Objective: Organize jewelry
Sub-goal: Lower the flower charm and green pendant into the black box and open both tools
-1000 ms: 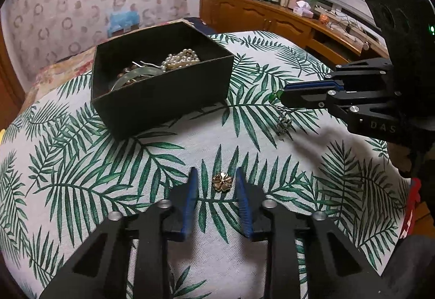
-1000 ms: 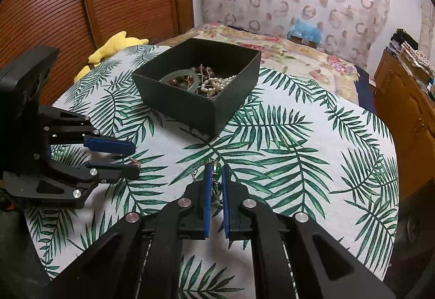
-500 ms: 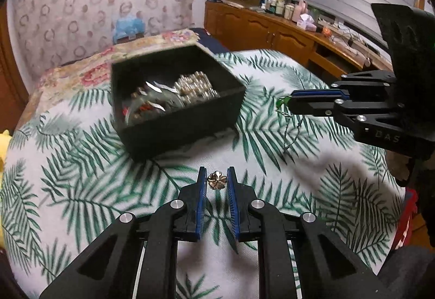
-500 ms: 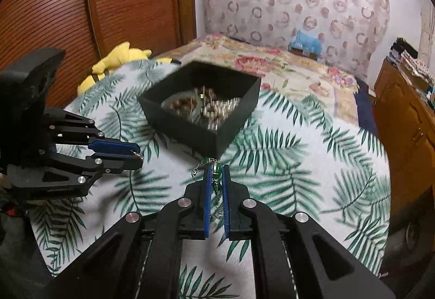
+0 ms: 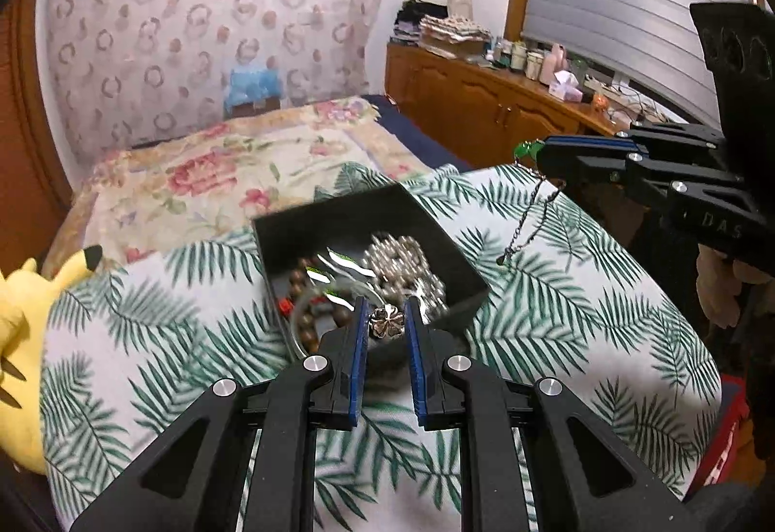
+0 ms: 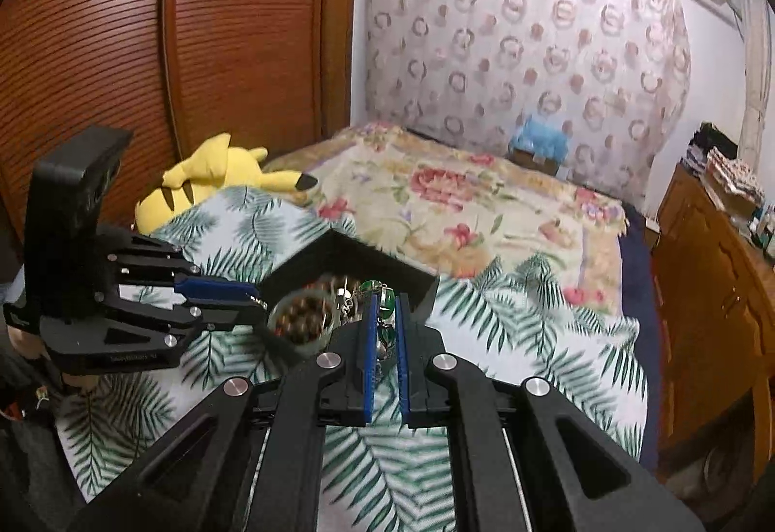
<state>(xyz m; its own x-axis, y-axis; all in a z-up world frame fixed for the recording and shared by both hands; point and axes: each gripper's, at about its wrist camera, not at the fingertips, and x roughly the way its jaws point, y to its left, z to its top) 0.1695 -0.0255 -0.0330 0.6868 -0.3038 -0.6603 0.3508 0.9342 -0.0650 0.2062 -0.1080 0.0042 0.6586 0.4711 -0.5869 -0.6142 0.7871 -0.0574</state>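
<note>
Low in the centre of the left wrist frame, the left gripper (image 5: 383,321) pinches a small metallic flower-shaped brooch (image 5: 386,322) between its blue pads, over the near edge of the open black rectangular box (image 5: 465,278) of beads and pearls on the palm-leaf patterned cloth (image 5: 581,319). At right, the right gripper (image 5: 536,154) is closed on a green-stoned chain necklace (image 5: 530,212) dangling beside the box's right corner
</note>
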